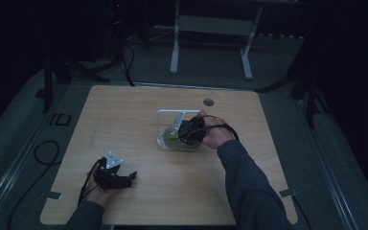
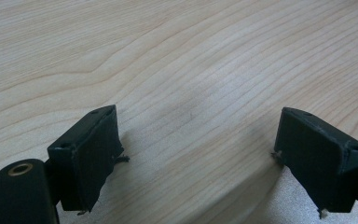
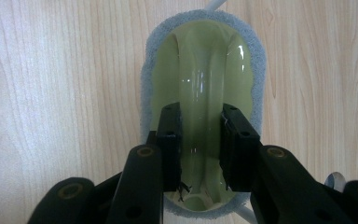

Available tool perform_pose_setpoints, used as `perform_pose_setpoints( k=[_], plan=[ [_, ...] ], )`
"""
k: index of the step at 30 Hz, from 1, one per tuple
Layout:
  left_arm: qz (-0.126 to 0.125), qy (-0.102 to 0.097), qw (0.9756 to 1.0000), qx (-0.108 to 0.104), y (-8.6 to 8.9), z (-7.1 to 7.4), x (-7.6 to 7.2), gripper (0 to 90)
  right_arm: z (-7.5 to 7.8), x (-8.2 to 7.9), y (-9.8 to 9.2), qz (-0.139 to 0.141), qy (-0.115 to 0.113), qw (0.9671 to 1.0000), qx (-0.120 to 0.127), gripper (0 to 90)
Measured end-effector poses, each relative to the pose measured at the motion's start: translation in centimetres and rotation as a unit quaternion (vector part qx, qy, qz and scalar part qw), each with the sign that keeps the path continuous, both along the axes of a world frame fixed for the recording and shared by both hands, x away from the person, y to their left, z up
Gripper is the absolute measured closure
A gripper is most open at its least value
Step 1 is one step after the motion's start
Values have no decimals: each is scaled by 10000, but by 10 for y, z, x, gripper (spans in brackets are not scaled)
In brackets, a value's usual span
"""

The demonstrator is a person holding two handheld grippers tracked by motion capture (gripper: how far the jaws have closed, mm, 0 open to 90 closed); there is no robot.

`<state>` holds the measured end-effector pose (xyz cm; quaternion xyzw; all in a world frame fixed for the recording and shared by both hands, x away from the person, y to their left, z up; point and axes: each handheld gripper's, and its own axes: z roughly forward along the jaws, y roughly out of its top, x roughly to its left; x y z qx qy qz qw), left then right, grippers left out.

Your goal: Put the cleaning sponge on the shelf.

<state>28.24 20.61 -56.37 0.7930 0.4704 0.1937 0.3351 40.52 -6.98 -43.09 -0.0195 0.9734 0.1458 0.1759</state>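
Left gripper (image 1: 127,178): it rests low on the desk (image 1: 124,120), well apart from the scrubber (image 3: 204,93) and nearer you; jaws spread wide, nothing between them.

Scrubber: it lies flat at the middle of the desk, against a white wire rack (image 1: 170,115). Its raised green handle ridge runs between the jaws.

Right gripper (image 3: 200,149): your jaws flank that ridge closely, seemingly pinching it. I judge you should squeeze squarely and lift straight, lest the glossy handle slip.
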Motion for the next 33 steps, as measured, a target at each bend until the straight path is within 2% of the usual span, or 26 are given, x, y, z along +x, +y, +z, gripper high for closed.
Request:
perform_pose_setpoints(
  k=[33],
  plan=[
    [-2,3,10000,0,0,0,0,142,-21,10,16,108,-76,9993,-344,717]
  ],
)
